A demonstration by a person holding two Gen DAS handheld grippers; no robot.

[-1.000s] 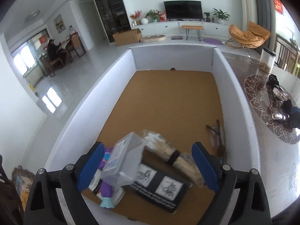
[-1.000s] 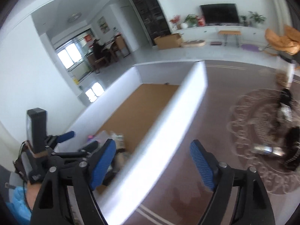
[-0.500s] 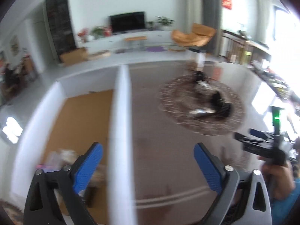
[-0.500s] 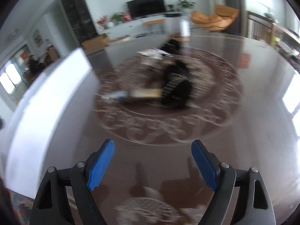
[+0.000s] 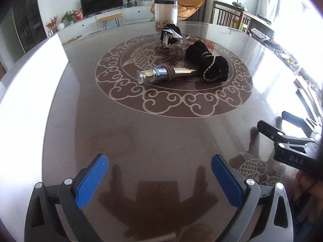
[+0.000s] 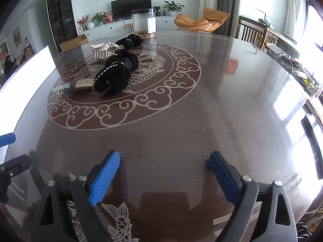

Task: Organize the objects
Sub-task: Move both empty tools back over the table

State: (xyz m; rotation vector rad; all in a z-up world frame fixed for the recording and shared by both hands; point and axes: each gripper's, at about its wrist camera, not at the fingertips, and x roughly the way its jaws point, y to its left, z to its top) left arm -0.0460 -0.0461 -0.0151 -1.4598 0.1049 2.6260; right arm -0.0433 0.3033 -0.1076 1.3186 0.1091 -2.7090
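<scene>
Left gripper [image 5: 159,178] hangs over the dark glossy table [image 5: 141,133], blue pads spread wide with only bare tabletop between them; right gripper [image 6: 164,173] sits just the same and its jaws are opening — nothing between those pads either. Out ahead, well apart from both, the clutter lies on the round scroll-pattern medallion [image 6: 125,119]: a small glass bottle [image 5: 161,73] on its side, touching a black scrunchie with a silver chain [image 5: 208,64]; beyond that a silver hair comb [image 6: 105,49] beside another black scrunchie [image 6: 132,40]; at the far edge a clear plastic jar [image 6: 143,23] stands upright. Far left — a white box wall [image 5: 30,84] along the table.
</scene>
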